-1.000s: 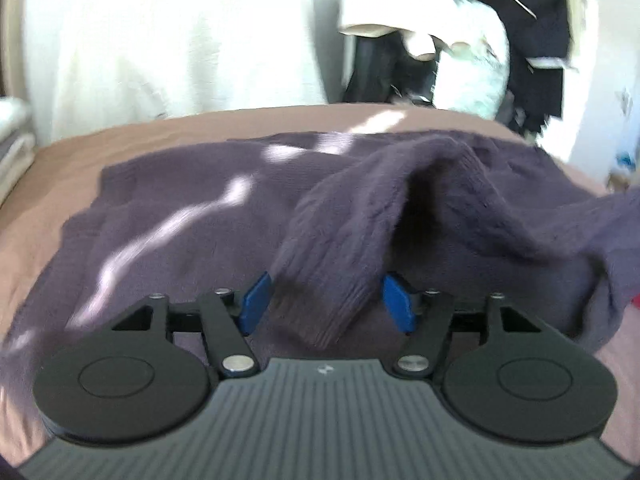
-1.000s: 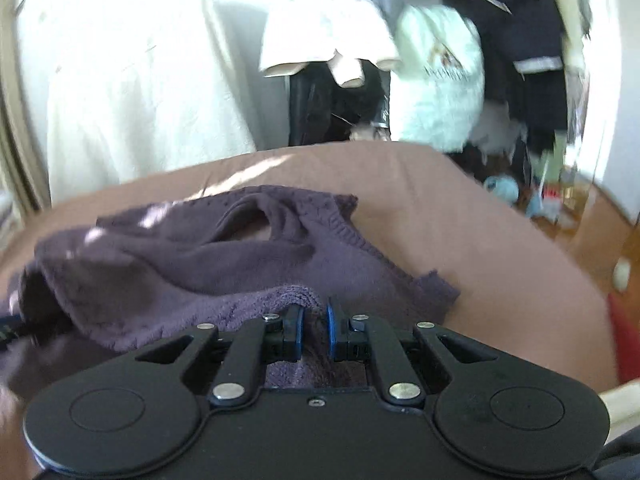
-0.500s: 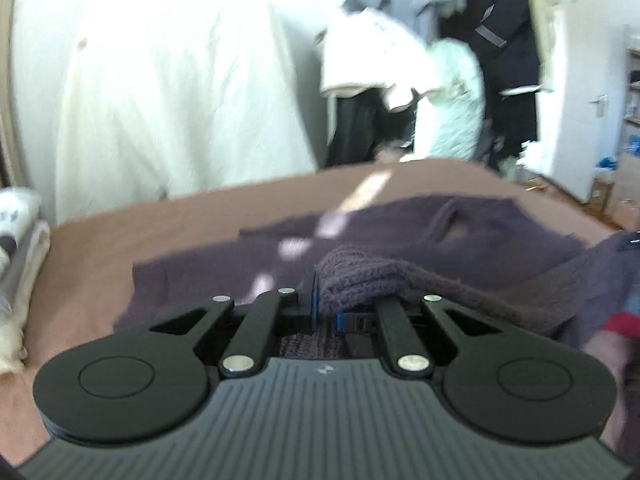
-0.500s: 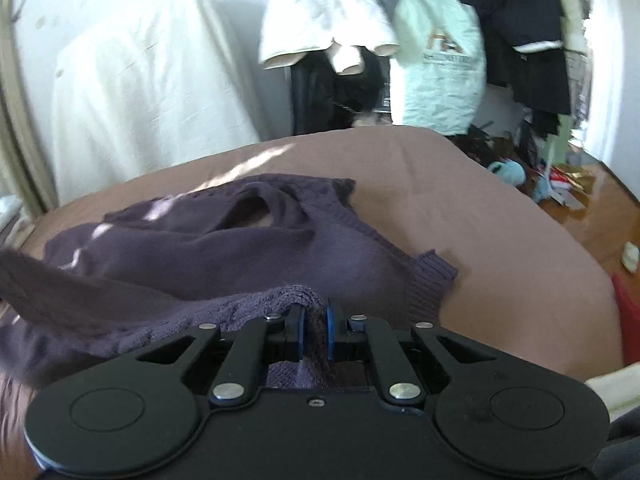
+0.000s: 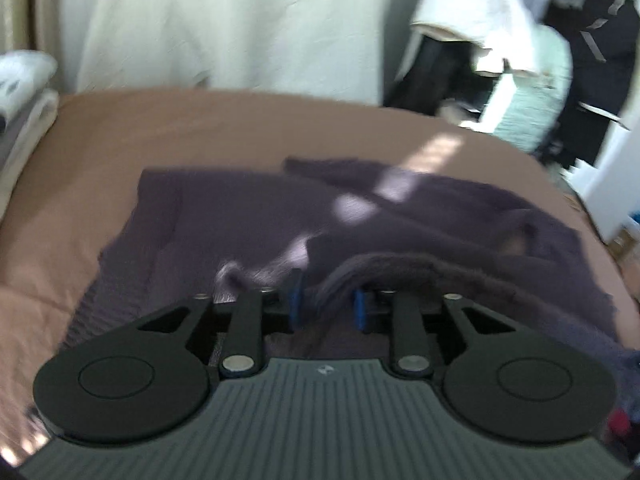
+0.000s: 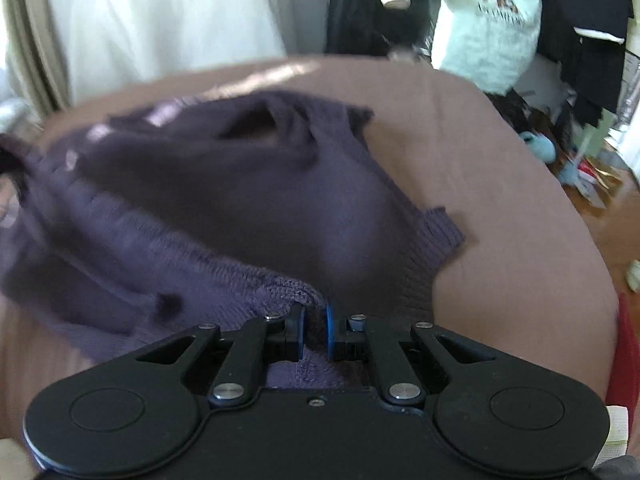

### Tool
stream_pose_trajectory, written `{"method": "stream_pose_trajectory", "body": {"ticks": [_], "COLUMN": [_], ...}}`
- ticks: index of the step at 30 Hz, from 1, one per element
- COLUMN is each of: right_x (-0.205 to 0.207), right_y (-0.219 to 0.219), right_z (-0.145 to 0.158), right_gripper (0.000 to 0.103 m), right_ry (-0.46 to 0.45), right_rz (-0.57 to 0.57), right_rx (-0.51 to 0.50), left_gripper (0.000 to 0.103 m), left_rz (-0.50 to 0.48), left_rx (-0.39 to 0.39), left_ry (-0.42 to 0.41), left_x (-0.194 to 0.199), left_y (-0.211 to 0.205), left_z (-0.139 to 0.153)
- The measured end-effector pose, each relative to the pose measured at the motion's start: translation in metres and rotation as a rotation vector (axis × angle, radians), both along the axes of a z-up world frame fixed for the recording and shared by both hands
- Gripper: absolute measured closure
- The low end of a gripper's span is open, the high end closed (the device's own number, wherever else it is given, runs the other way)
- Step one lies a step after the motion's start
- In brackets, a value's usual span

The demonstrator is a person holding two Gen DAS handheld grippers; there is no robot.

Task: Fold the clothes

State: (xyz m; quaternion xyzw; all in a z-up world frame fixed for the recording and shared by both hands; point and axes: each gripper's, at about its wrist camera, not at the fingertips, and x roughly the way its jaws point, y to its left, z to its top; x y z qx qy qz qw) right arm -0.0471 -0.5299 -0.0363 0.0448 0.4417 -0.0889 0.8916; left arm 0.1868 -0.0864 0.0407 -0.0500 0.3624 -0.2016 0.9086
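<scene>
Looking along the left gripper [image 5: 326, 300], its blue pads stand partly apart with a thick fold of the purple knit sweater [image 5: 248, 216] running between them; whether the pads press the knit or only flank it cannot be told through the blur. The sweater lies spread over the brown bed cover [image 5: 200, 128], sun patches across its middle. Past the bed hangs a white sheet [image 5: 240, 20], and to the right hanging clothes [image 5: 480, 32] and a pale green bag [image 5: 536, 92].

From the right wrist view, the right gripper [image 6: 314, 330] has its jaws nearly together, pinching a ribbed edge of the sweater [image 6: 240, 184] between the blue pads. The garment drapes away to the left, its neck opening toward the far side, and a ribbed cuff or hem corner sticks out to the right on the bed cover [image 6: 500, 200]. A wooden floor [image 6: 612, 216] with scattered small things shows at right.
</scene>
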Motion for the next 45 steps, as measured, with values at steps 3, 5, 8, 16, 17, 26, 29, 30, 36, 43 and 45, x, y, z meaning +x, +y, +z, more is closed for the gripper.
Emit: {"method": "stream_pose_trajectory", "body": {"ticks": [3, 5, 8, 16, 17, 26, 29, 30, 36, 43, 45], "right_x": [0.011, 0.012, 0.01, -0.008, -0.013, -0.062, -0.062, -0.059, -0.032, -0.036, -0.046], "right_y": [0.0, -0.004, -0.007, -0.014, -0.014, 0.019, 0.033, 0.041, 0.098, 0.123, 0.145], "right_z": [-0.011, -0.012, -0.011, 0.001, 0.005, 0.024, 0.019, 0.017, -0.007, -0.036, -0.009], "right_gripper": [0.093, 0.092, 0.091, 0.073, 0.069, 0.043, 0.041, 0.041, 0.035, 0.093, 0.094], "right_ry": [0.05, 0.058, 0.061, 0.025, 0.014, -0.045, -0.036, -0.031, -0.013, -0.034, -0.062], "right_rz": [-0.036, -0.058, -0.082, -0.254, -0.296, -0.366, -0.359, -0.338, -0.19, -0.21, -0.113], "right_rx": [-0.03, -0.021, -0.024, -0.033, -0.023, 0.296, 0.36, 0.365, 0.339, 0.414, 0.255], "left_gripper": [0.077, 0.077, 0.063, 0.044, 0.044, 0.043, 0.04, 0.039, 0.039, 0.039, 0.039], "left_rz": [0.063, 0.104, 0.167, 0.052, 0.014, -0.089, 0.012, 0.048, 0.265, 0.342, 0.304], "left_rx": [0.001, 0.002, 0.003, -0.075, -0.074, 0.114, 0.056, 0.03, -0.061, -0.087, -0.05], "left_ry": [-0.086, -0.144, -0.23, -0.014, 0.021, 0.188, 0.231, 0.246, 0.313, 0.32, 0.317], "left_x": [-0.002, -0.003, -0.005, -0.046, -0.053, -0.113, -0.115, -0.114, -0.106, -0.092, -0.091], "left_y": [0.0, 0.0, 0.0, 0.008, 0.005, -0.016, 0.016, 0.028, 0.095, 0.128, 0.125], "left_z": [-0.003, -0.006, -0.009, -0.038, -0.045, -0.078, -0.078, -0.078, -0.089, -0.097, -0.096]}}
